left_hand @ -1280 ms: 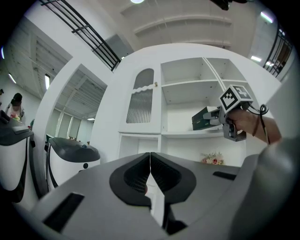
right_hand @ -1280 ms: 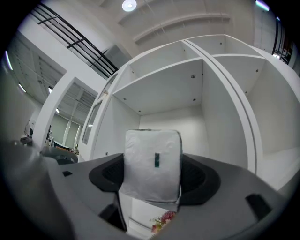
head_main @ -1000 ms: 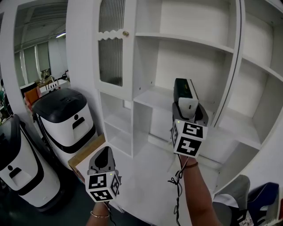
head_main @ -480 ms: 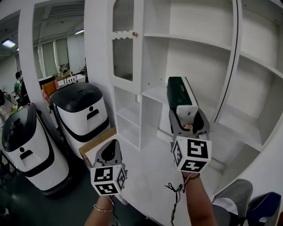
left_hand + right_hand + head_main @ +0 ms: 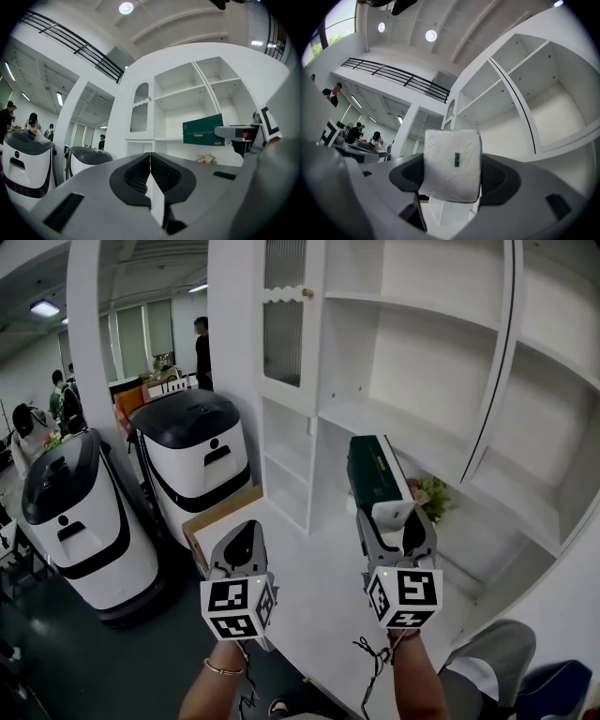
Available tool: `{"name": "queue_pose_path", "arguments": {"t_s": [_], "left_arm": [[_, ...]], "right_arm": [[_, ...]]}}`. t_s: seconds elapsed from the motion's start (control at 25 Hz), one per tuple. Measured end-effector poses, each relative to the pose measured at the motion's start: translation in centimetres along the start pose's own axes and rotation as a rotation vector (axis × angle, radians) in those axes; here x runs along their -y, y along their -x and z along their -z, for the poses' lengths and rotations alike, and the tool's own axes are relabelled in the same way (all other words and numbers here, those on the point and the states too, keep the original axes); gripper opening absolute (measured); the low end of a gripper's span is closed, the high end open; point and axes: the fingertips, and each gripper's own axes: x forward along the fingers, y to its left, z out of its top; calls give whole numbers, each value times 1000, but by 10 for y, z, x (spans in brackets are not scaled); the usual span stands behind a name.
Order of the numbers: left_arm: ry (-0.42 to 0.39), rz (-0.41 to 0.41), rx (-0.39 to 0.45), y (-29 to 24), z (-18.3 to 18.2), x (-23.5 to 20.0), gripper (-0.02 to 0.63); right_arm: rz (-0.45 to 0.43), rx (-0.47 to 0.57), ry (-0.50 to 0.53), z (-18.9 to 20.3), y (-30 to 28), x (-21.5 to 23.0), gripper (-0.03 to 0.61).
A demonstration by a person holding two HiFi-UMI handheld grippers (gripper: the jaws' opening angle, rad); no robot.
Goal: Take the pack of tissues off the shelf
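Observation:
The pack of tissues (image 5: 375,472), dark green on its side with a white end, is clamped lengthwise in my right gripper (image 5: 394,526), which holds it out in front of the white shelf unit (image 5: 427,324), clear of the shelves. In the right gripper view the pack's white end (image 5: 452,164) fills the gap between both jaws. My left gripper (image 5: 240,549) hangs lower left, jaws together with nothing in them; its own view shows the pads (image 5: 150,171) touching, and the green pack (image 5: 202,131) off to the right.
Two white-and-black service robots (image 5: 192,460) (image 5: 80,512) stand on the floor at left, beside a cardboard box (image 5: 220,521). A small flower bunch (image 5: 429,495) sits on a lower shelf. People (image 5: 202,352) stand in the background. A grey chair (image 5: 502,652) is at lower right.
The pack has come away from the shelf and lower in view with my right gripper. The view has swung left, showing more of the robots and room. Left gripper stays shut.

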Motion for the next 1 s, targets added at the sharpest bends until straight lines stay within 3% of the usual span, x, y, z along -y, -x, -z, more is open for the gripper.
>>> {"name": "queue_pose_path", "arguments": {"t_s": [0.56, 1.0], "left_arm": [[39, 76, -79, -14, 61, 42, 18], [64, 158, -111, -36, 80, 76, 18]], "right_arm": [[167, -161, -48, 97, 80, 42, 334], [274, -167, -86, 110, 104, 76, 334]]}}
